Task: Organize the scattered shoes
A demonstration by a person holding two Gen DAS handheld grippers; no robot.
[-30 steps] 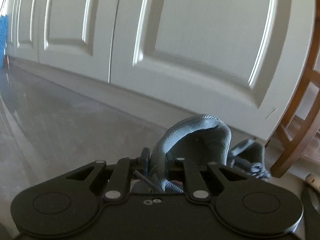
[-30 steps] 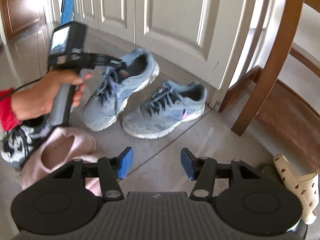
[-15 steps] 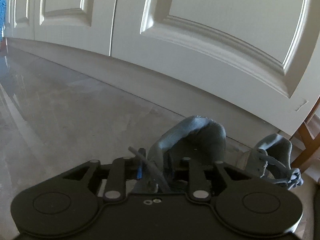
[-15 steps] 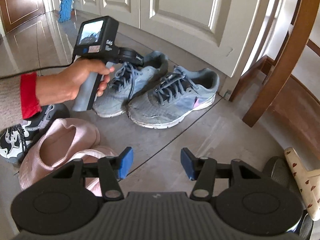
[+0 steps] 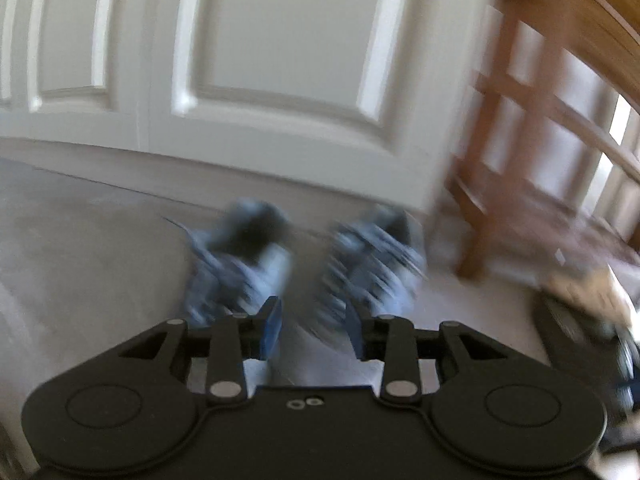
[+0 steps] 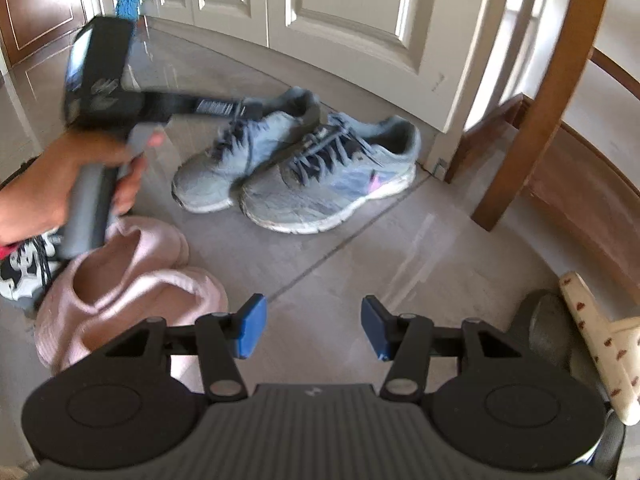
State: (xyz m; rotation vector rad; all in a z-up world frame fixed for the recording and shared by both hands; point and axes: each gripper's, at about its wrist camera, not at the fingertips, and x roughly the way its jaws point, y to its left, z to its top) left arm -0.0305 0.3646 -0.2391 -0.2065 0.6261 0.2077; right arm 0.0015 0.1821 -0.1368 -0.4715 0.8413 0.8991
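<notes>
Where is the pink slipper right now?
In the right wrist view the pink slipper lies on the floor at lower left, just ahead of the right gripper, beside a black-and-white sneaker and nearer than the grey sneakers.

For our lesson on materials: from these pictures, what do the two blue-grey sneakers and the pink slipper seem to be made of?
Blue-grey sneakers: probably matte knit or mesh fabric uppers with a fine woven texture, dark cord laces, and whitish rubbery-looking soles, scuffed at the edges.
Pink slipper: seemingly soft fleece or terry cloth; its surface looks fuzzy and it slumps into folds.
</notes>
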